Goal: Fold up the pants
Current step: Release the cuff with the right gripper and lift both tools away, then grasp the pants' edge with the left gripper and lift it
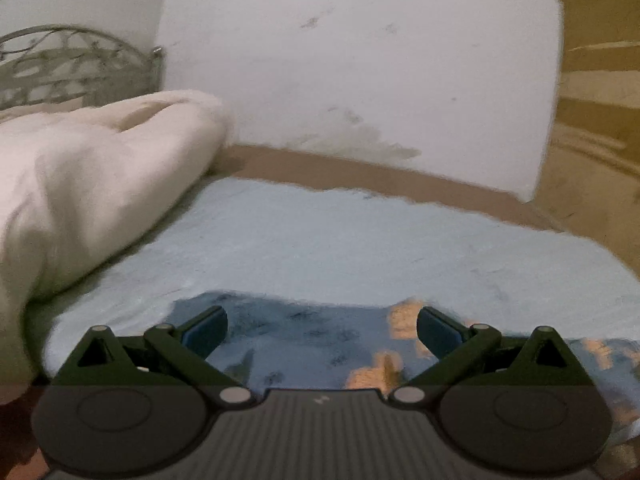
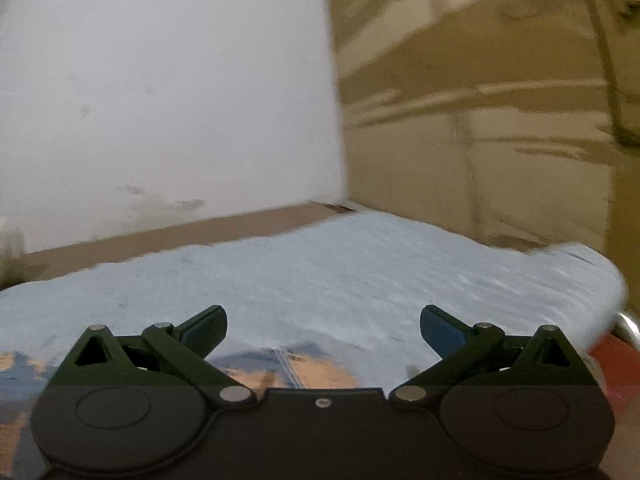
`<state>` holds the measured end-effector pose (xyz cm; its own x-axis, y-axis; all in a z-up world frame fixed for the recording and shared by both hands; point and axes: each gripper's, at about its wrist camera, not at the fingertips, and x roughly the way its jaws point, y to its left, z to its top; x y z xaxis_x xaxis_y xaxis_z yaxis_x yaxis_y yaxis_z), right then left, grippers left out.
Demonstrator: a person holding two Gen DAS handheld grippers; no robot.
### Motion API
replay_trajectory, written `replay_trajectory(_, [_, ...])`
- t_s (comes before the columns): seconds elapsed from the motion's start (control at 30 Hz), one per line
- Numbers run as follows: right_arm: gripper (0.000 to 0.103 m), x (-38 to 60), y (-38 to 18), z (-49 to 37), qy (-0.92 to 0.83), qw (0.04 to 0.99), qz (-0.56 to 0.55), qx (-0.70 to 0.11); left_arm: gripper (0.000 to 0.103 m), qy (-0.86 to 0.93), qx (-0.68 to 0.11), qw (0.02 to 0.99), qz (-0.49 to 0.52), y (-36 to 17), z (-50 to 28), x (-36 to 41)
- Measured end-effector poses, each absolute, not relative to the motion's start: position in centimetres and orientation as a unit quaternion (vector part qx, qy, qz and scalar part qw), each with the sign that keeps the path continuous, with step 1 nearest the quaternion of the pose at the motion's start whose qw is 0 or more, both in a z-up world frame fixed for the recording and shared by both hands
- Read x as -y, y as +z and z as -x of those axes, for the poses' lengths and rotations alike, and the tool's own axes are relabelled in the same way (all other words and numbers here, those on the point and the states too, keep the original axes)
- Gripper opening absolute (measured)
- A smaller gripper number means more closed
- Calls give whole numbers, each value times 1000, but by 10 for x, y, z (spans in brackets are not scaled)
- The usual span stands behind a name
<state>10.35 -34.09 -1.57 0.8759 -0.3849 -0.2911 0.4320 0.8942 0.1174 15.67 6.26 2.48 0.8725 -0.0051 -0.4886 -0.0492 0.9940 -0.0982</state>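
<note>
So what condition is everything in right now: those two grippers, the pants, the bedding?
left gripper: open, nothing between its fingers.
right gripper: open, nothing between its fingers.
pants: blue with orange patches, lying flat on the bed, held by neither gripper.
light blue sheet: spread over the mattress, slightly rumpled.
white blanket: bunched in a heap at the left.

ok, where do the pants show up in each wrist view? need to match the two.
Left wrist: pants at bottom centre, blue with orange patches, lying between and beyond the open left tongs.
Right wrist: pants at bottom, left of centre, low behind the open right tongs; a strip also at the left edge.
Shared landmark: the light blue sheet under them, with the white wall behind.
</note>
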Motion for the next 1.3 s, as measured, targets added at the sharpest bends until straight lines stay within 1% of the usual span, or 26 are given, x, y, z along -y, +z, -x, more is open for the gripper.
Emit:
replay_trajectory(0.13, [102,306,-18,-133,-133,978,-77,-141,102,67,-271,960,30,7,-160,-88])
replay_trajectory(0.27, [102,266,-26,-161,-48,976,-119,-175,102,90,-287,954,-1,-10,-166,-103])
replay_trajectory(0.33, [102,242,-32,-171,-11,975,-119,-186,102,85,-290,953,3,-16,-167,-113])
replay_trajectory(0.47, [102,196,-40,-184,45,973,-82,-210,102,39,-292,955,37,-24,-175,-133])
replay_trajectory(0.6, [102,173,-46,-189,69,970,-65,-225,102,10,-301,951,70,-31,-188,-154])
replay_trajectory(0.63, [102,171,-48,-193,71,968,-64,-230,97,13,-308,949,75,-33,-193,-159])
replay_trajectory(0.67, [102,170,-50,-194,72,967,-64,-234,90,18,-311,947,81,-35,-196,-165])
replay_trajectory(0.73, [102,166,-53,-197,74,965,-59,-243,81,33,-322,941,100,-38,-202,-175])
replay_trajectory(0.8, [102,160,-55,-193,71,964,-55,-250,76,32,-327,938,113,-41,-206,-182])
replay_trajectory(0.83, [102,158,-56,-191,71,964,-55,-252,70,30,-327,937,117,-41,-207,-184])
replay_trajectory(0.87, [102,157,-56,-190,71,963,-56,-253,62,27,-329,937,117,-41,-208,-184])
replay_trajectory(0.9, [102,156,-57,-191,70,963,-57,-255,58,21,-333,935,118,-42,-209,-184])
replay_trajectory(0.97, [102,154,-61,-193,69,962,-56,-259,46,18,-343,931,124,-43,-213,-183])
replay_trajectory(1.0, [102,153,-62,-193,69,961,-54,-260,42,26,-346,929,126,-44,-214,-182])
replay_trajectory(1.03, [102,153,-62,-193,69,961,-53,-261,34,34,-348,928,128,-44,-216,-181])
replay_trajectory(1.07, [102,152,-61,-193,71,962,-52,-260,21,39,-349,927,133,-43,-216,-180])
replay_trajectory(1.17, [102,153,-61,-192,76,962,-52,-258,18,63,-330,935,111,-31,-212,-170])
replay_trajectory(1.3, [102,154,-59,-190,74,964,-47,-251,17,67,-290,949,101,-7,-197,-168])
